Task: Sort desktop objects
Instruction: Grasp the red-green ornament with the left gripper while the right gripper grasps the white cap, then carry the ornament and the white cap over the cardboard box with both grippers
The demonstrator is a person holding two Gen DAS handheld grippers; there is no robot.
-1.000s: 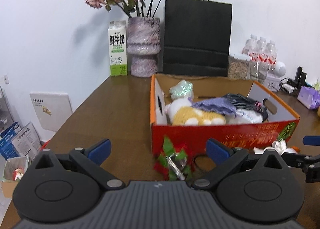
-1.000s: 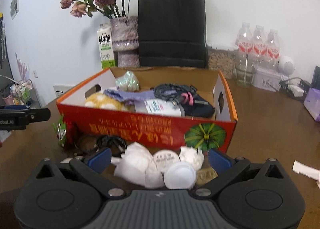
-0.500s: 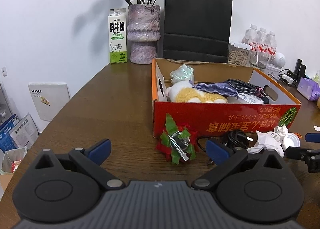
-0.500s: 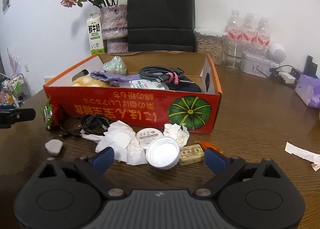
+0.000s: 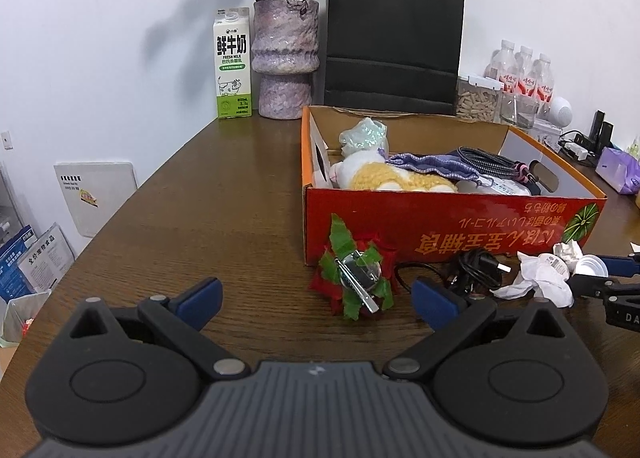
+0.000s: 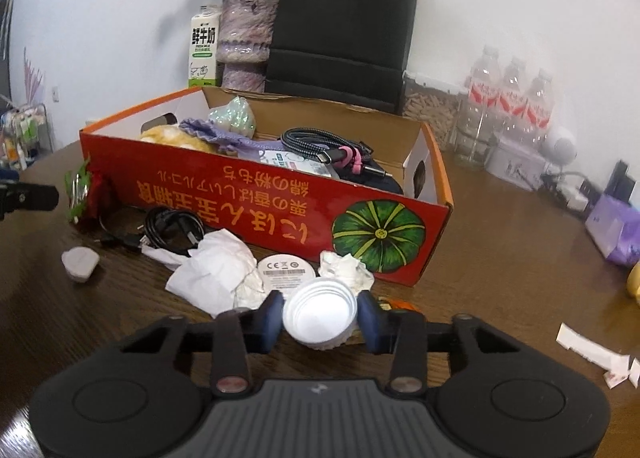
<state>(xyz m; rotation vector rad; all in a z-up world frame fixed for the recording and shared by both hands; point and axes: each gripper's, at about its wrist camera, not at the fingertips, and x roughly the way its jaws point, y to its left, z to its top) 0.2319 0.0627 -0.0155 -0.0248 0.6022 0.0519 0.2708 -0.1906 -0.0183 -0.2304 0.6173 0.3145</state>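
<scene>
A cardboard box (image 6: 256,194) is set on the table (image 5: 208,194), with a paper bag (image 6: 340,30), a vase (image 6: 244,46) and a milk carton (image 6: 204,46) stood behind it. A plush toy (image 5: 392,178), a pouch (image 5: 432,166) and a coiled cable (image 6: 320,144) are laid in the box. Before the box, from left to right in the right wrist view, a foil flower (image 6: 86,194), a charger cord (image 6: 172,226), crumpled tissue (image 6: 216,270), a round disc (image 6: 284,270) and a lid (image 6: 320,312) are spread. Water bottles (image 6: 512,98) are grouped to the right behind the box.
</scene>
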